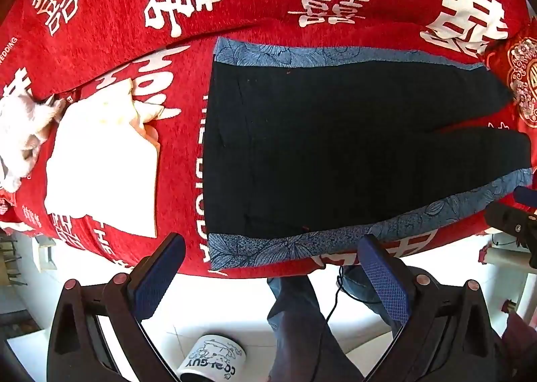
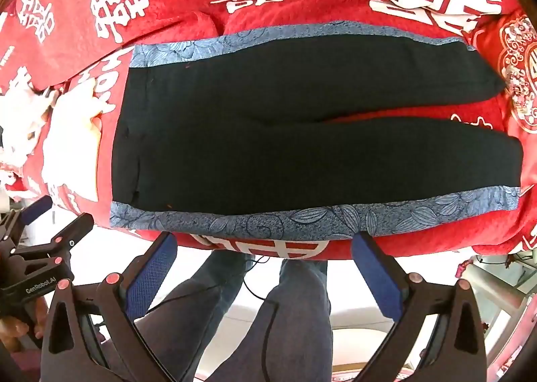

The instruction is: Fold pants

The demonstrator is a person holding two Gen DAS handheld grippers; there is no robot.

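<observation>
- Both your grippers, left gripper (image 1: 268, 276) and right gripper (image 2: 263, 266), hang with jaws spread wide, gripping nothing, just off the bed's near edge.
- Your pants (image 2: 302, 133) lie flat along that edge of the red bedspread (image 2: 285, 12), legs slightly parted.
- Only your left view shows the mug (image 1: 211, 360) on the floor and the folded white cloth (image 1: 104, 163) whole.

- Left gripper (image 1: 268, 247): lower middle of its own view, jaws spread wide, blue pads (image 1: 157, 276) facing each other, nothing between them.
- Right gripper (image 2: 265, 244): same pose in its own view, jaws wide apart and empty.
- Person's legs (image 2: 268, 315) in jeans stand below, between the right gripper's fingers.
</observation>
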